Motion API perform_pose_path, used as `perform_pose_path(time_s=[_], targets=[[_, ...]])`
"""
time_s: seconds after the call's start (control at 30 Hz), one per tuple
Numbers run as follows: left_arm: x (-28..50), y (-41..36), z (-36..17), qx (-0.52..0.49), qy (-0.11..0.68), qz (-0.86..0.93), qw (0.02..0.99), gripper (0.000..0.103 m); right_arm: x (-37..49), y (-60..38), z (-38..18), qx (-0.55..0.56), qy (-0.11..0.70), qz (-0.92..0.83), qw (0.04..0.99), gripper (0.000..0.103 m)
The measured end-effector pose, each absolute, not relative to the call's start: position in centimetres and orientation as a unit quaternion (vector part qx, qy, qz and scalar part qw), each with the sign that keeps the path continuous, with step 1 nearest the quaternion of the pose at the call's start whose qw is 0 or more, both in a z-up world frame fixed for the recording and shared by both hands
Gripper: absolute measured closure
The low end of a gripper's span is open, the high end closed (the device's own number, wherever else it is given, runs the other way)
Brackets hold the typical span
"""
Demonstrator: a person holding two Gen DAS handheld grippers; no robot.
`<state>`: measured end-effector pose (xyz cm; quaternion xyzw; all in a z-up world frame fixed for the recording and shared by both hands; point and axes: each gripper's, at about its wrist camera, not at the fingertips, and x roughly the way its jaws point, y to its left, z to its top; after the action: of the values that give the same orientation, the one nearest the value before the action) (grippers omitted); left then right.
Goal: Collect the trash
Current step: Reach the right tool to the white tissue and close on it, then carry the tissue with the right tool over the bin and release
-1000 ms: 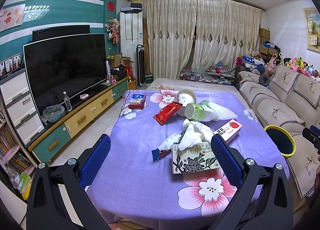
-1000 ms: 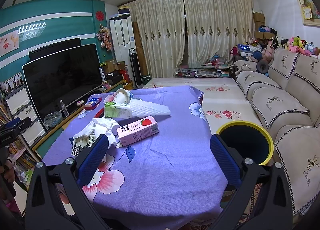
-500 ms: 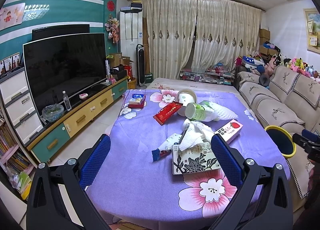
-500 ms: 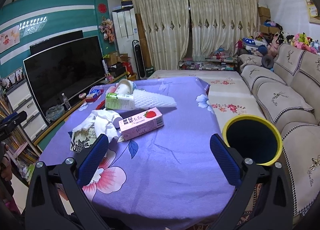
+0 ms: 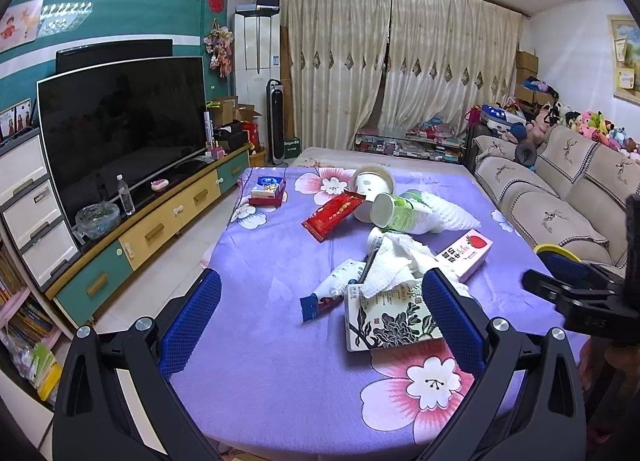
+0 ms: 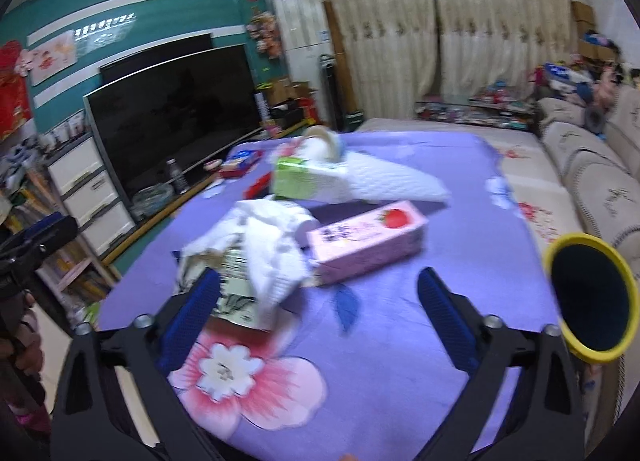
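A living room with a teal wall, a large dark television [image 5: 120, 129] and cream curtains surrounds a tabletop [image 5: 280, 261] covered in a purple floral cloth. Trash lies clustered on it: a pink rectangular carton with a strawberry picture [image 6: 366, 241] lies flat, touching a crumpled white tissue [image 6: 272, 245] that drapes over a black-and-white floral tissue box [image 5: 386, 319]. Farther back lie a tipped green-and-white paper cup [image 5: 400, 215], a white foam net sleeve [image 6: 388, 179], a red snack wrapper [image 5: 332, 215] and a white bowl on its side [image 5: 372, 183]. A yellow-rimmed dark bin [image 6: 592, 303] stands just beside the tabletop's right edge. The left hand-held gripper [image 5: 318, 323] hovers wide open over the near edge, grasping nothing. The right hand-held gripper [image 6: 320, 307] is likewise spread wide and empty, with the pink carton just ahead between its fingers; its view is blurred.
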<state>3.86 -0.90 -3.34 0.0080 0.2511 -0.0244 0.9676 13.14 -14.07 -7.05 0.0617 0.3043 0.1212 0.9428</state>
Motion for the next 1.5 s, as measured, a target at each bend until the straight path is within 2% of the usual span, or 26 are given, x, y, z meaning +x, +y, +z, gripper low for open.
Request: perform_pose_path(time_s=[0.27,0.47,0.7,0.83,0.97,1.13,1.5], targets=[[4.8,-1.2,-4.1,0.026,0.241,-0.023,0.97,0.004,17.9,-8.9,-8.2,0.022,0.34,0.166,0.926,0.042],[5.7,-0.8,-4.9,0.026,0.247,-0.024,0.968,0.004,21.8,-6.7,-9.0,0.017,0.359,0.167,0.918,0.048],[6.5,0.1,-5.8,0.021,0.252,-0.023,0.967,0.004,25.0,-5.6,-10.0,0.021,0.386,0.162,0.908,0.05],[7.1,0.6,-6.2,0.014,0.256,-0.026,0.966,0.004,26.0,-4.5,-10.5,0.004,0.398,0.159,0.904,0.068],[7.5,0.9,-6.5,0.01,0.257,-0.024,0.966,0.004,26.4,-4.3,-10.7,-0.003,0.397,0.155,0.905,0.095],[7.7,1.5,-6.6,0.003,0.259,-0.023,0.966,0.004,25.5,-4.7,-8.8,0.007,0.37,0.165,0.914,0.097],[7.7,0.8,-6.9,0.008,0.26,-0.033,0.965,0.004,22.0,-10.3,-0.9,0.047,0.281,0.156,0.946,0.097]])
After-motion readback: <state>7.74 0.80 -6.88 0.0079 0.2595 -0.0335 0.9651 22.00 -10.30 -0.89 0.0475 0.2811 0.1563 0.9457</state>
